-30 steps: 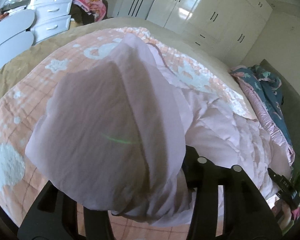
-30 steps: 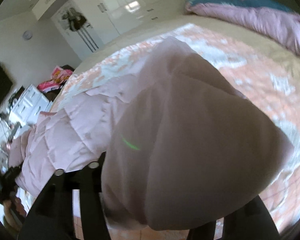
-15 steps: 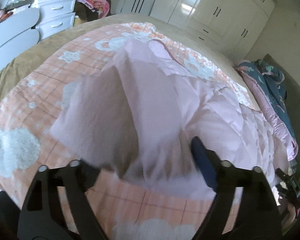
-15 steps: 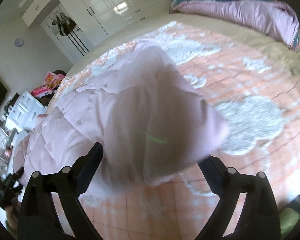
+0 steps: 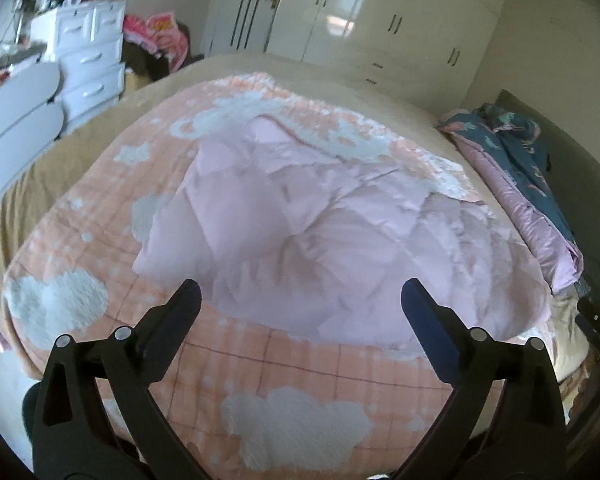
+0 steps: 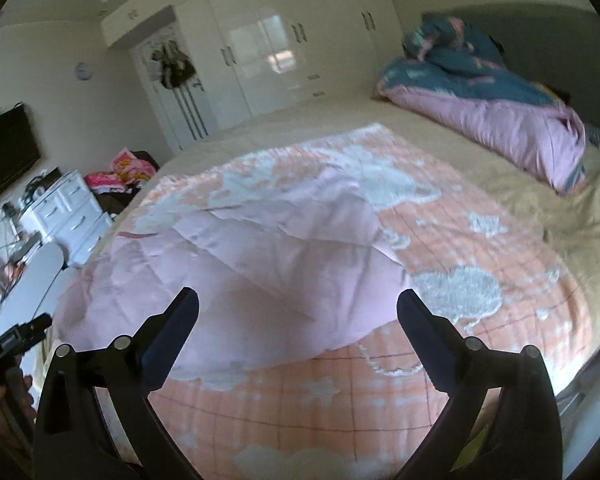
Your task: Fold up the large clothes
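Jaws of each hand-held gripper, left and right, opening wide, seemingly clear of pink garment

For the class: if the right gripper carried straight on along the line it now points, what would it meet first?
Most likely the pink quilted garment lying on the peach blanket. The right gripper, jaws opening with nothing between them, aims down at the garment's near edge; depth is unclear, so it might meet the blanket just before it.

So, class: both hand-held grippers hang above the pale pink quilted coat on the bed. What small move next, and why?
Probably bring the left hand-held gripper down to the pale pink quilted coat at its near hem. Its jaws are opening with nothing between them, and the coat lies rumpled on the peach cloud-patterned blanket.
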A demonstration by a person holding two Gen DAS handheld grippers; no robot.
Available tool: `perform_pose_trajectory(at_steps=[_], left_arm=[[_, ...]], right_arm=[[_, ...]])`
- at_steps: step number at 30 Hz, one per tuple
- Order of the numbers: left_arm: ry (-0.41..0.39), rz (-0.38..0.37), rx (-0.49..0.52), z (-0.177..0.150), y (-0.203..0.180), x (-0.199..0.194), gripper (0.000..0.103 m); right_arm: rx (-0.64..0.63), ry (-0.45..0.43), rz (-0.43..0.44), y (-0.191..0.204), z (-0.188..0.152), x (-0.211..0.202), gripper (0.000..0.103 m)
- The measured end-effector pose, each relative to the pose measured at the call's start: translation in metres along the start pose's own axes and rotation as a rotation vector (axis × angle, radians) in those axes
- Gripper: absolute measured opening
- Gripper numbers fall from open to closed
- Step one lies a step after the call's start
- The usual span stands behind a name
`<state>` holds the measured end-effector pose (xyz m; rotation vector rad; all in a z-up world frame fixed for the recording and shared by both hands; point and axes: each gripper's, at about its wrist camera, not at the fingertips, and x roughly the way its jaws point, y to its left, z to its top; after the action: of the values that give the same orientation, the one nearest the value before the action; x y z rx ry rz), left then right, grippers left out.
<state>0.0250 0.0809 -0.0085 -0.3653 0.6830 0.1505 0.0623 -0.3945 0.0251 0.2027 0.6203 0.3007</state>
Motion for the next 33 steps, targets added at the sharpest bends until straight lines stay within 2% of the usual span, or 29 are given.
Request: perform_pose_trajectory(at_steps=[9,17,23,26,33], left_arm=[[-0.062,-0.037,0.053,-0.002,-0.025,-0.039,0.094],[-0.099,-0.082,0.083,-0.013,-0.042,-0.060,0.094],[-0.131,-0.092,0.122,-0.028,-0.056,-0.072,0.094],[-0.119,-0.099,0.133,-0.036,-0.060,-0.069,0.094],[-0.047,-0.085,0.136,-0.049,-0.060,-0.052,0.094]], right_arm=[[-0.141,-0.078,0.046,0.041,0.004,-0.047,0.099],[-0.180,-0.122,0.093,0.062,0.003,-0.073,0.099],[-0.231,-0.113,0.116,0.078,-0.012,-0.083,0.099],[-0.240,-0.100,0.117,0.086,-0.023,-0.082,0.099],[-0.235,0.031,0.107,0.096,-0.046,-0.050,0.099]])
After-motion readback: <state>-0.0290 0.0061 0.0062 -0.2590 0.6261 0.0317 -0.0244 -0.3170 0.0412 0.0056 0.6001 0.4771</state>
